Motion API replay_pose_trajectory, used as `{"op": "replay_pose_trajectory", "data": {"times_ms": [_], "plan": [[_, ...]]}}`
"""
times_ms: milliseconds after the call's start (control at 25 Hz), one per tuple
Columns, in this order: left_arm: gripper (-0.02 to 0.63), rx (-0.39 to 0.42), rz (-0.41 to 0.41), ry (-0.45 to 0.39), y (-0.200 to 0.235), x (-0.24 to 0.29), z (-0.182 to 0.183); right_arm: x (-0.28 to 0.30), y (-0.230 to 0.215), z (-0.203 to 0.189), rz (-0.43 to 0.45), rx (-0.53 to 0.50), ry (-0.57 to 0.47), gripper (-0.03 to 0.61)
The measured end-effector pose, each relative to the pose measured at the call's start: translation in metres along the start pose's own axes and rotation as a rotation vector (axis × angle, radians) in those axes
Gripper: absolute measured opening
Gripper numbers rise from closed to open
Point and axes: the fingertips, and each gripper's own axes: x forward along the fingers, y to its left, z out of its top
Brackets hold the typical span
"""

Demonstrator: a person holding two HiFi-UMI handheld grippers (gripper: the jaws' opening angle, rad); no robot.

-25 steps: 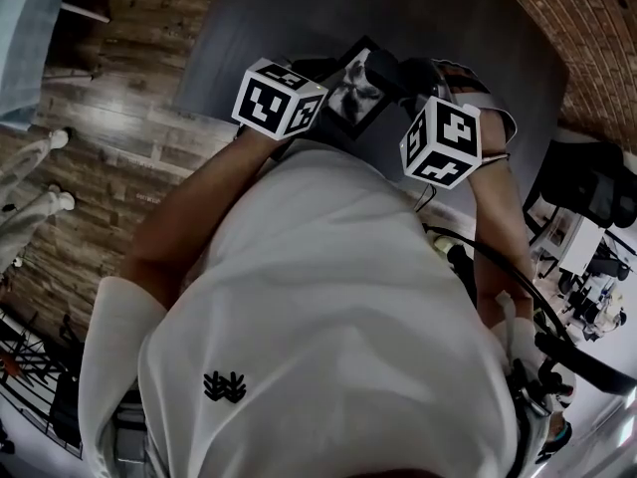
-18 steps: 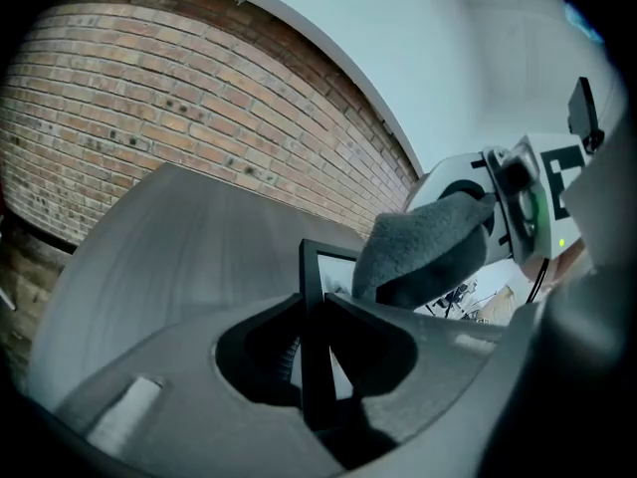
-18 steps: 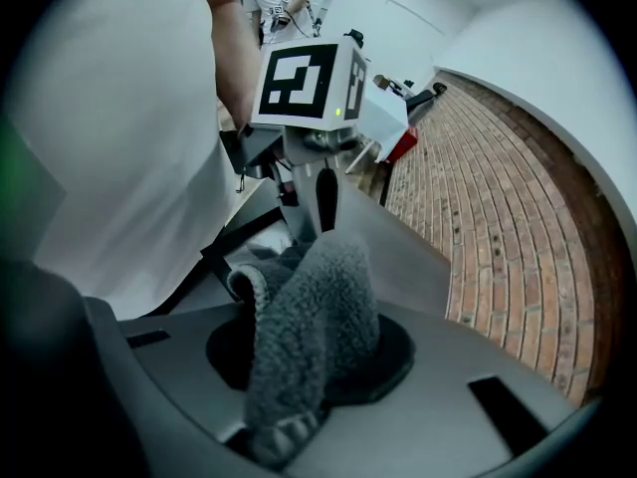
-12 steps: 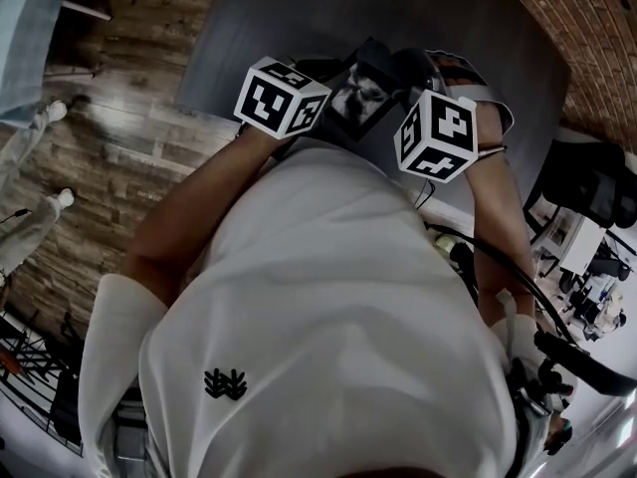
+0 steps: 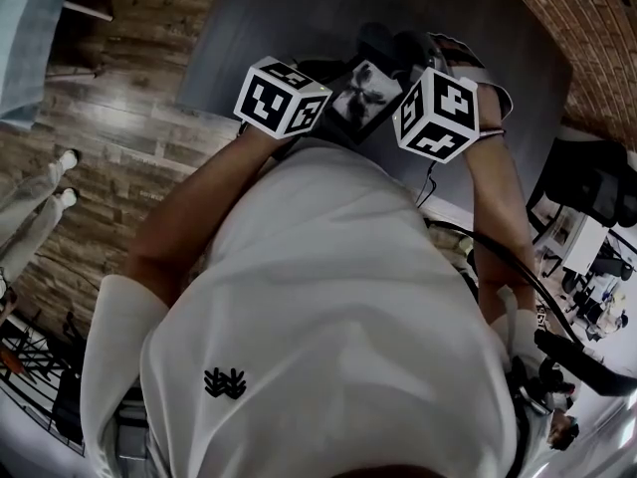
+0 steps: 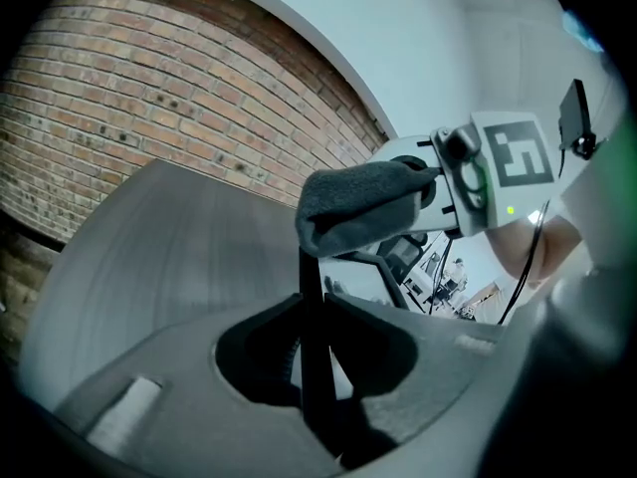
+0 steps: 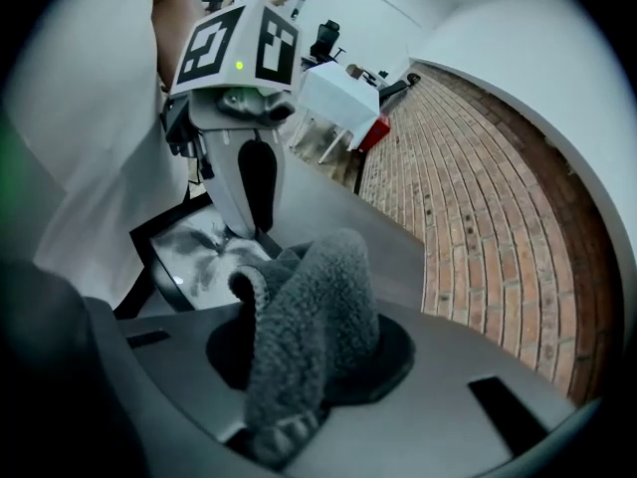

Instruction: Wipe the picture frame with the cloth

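A black picture frame [image 5: 360,92] with a grey-white print is held up above the dark round table [image 5: 289,13]. My left gripper [image 6: 317,355] is shut on the frame's edge, which shows as a thin black bar [image 6: 313,307] between the jaws. My right gripper [image 7: 299,361] is shut on a grey fleecy cloth [image 7: 314,312]. The cloth [image 6: 360,203] presses on the frame's top edge; in the head view the cloth [image 5: 390,46] sits just beyond the frame. The print's glass [image 7: 199,252] faces the right gripper view, with the left gripper [image 7: 251,229] behind it.
A brick wall [image 5: 587,28] curves round the table's far right side. Wood-plank floor [image 5: 109,118] lies to the left, where a person's legs [image 5: 40,212] stand. Office chairs [image 5: 597,182] and cables [image 5: 498,257] are at the right. A white-draped table [image 7: 343,93] stands farther off.
My right gripper has slid the cloth away from me along the frame, from the print's face to its far edge. The left gripper has held the frame nearly still. The person's legs shifted.
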Motion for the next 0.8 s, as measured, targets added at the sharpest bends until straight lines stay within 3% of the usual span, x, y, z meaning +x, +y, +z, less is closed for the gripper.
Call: {"op": "replay_pose_trajectory", "data": {"times_ms": [320,560,800], "plan": [[0.074,-0.012,0.004,0.005,0.006,-0.004,-0.003,-0.003,-0.016,-0.041,-0.026,0.117,0.051,0.091],[0.074,0.019,-0.022,0.012,-0.003,-0.003,-0.003,-0.001,-0.009,-0.038,0.019,0.175,-0.003,0.091],[0.074,0.028,-0.015,0.013,-0.002,-0.002,-0.001,-0.002,-0.002,-0.051,0.037,0.198,0.006,0.091]]}}
